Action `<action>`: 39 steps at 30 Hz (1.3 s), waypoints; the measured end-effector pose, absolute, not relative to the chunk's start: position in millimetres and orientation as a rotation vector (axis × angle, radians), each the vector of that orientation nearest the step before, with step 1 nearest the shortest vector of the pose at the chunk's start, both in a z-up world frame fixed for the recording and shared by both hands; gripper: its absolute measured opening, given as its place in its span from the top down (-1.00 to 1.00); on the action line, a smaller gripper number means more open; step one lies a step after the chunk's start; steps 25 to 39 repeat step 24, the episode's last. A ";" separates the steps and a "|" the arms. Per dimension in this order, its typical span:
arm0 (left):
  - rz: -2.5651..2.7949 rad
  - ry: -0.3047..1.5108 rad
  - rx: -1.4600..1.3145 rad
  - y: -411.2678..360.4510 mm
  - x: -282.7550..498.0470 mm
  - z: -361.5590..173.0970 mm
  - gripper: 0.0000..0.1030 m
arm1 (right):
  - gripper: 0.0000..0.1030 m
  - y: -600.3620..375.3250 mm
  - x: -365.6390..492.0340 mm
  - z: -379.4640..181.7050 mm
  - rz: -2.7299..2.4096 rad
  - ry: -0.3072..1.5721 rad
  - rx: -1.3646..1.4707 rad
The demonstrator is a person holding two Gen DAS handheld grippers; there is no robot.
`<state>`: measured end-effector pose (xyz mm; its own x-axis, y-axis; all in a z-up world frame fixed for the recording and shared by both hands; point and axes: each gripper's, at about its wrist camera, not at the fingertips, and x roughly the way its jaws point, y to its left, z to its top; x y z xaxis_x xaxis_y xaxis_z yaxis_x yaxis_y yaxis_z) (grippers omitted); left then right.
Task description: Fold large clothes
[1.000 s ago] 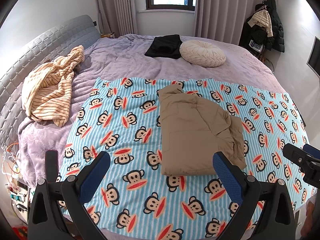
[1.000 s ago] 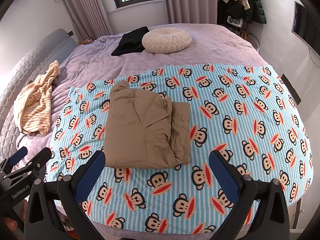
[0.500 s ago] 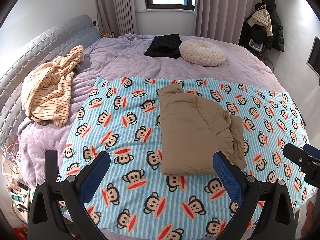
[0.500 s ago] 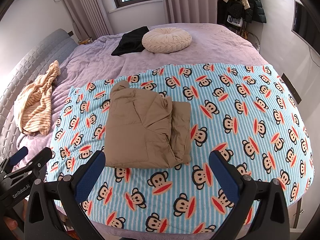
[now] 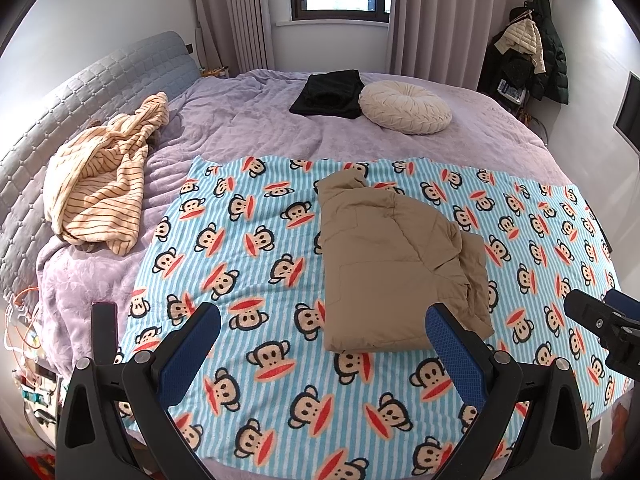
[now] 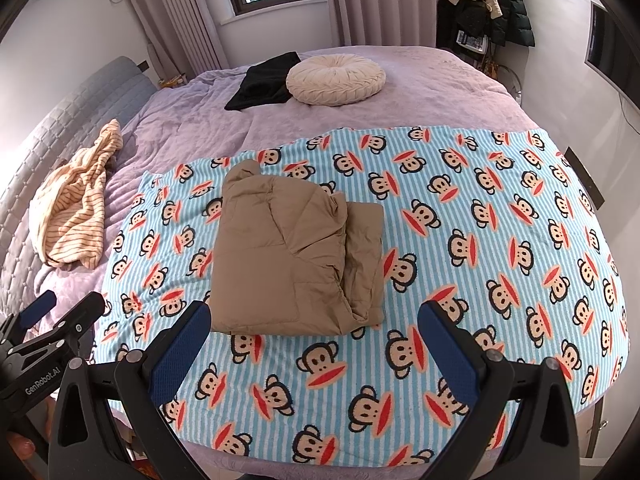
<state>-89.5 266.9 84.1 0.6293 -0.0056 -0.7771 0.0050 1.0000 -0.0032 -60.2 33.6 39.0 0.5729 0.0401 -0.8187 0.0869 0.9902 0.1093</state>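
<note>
Left wrist view: the left gripper (image 5: 322, 344) fills the lower edge of the frame, its two blue-padded fingers (image 5: 188, 352) spread wide with nothing between them; the bases of both fingers run off the bottom of the frame. Just above and between the fingertips, right of centre, lies the tan jacket (image 5: 392, 264), folded into a rough rectangle on the monkey-print blanket (image 5: 248, 248). Its right edge shows a second, crumpled layer protruding from under the top fold; what lies beneath cannot be made out. At the right edge of the frame, only the tip of the right gripper (image 5: 600, 320) is visible. In the upper left, a striped garment (image 5: 100, 184) lies bunched against the grey headboard (image 5: 100, 84); in the upper centre, a black garment (image 5: 328, 94) touches a round cream cushion (image 5: 404, 108) on the purple bedspread (image 5: 248, 128).

Right wrist view: the right gripper (image 6: 314, 334) occupies the lower edge, fingers likewise released and empty, their bases cut off. The tan jacket (image 6: 292, 252) sits left of centre, its near edge just above the left fingertip. At the lower left, part of the left gripper (image 6: 60, 320) enters the frame; its fingers are only partly seen. Coats (image 6: 488, 0) hang in the upper right corner, too small for detail.
</note>
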 end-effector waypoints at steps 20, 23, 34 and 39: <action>-0.015 0.887 0.005 262.9 -80.3 87.3 -0.99 | -0.99 34.2 -59.5 39.6 -0.032 0.962 0.146; -0.014 0.894 0.002 260.6 -79.8 87.3 -0.99 | -0.99 35.3 -61.9 39.0 -0.033 0.962 0.147; -0.013 0.896 0.002 259.3 -79.5 87.1 -0.99 | -0.99 34.8 -61.6 39.0 -0.032 0.962 0.147; -0.013 0.896 0.002 259.3 -79.5 87.1 -0.99 | -0.99 34.8 -61.6 39.0 -0.032 0.962 0.147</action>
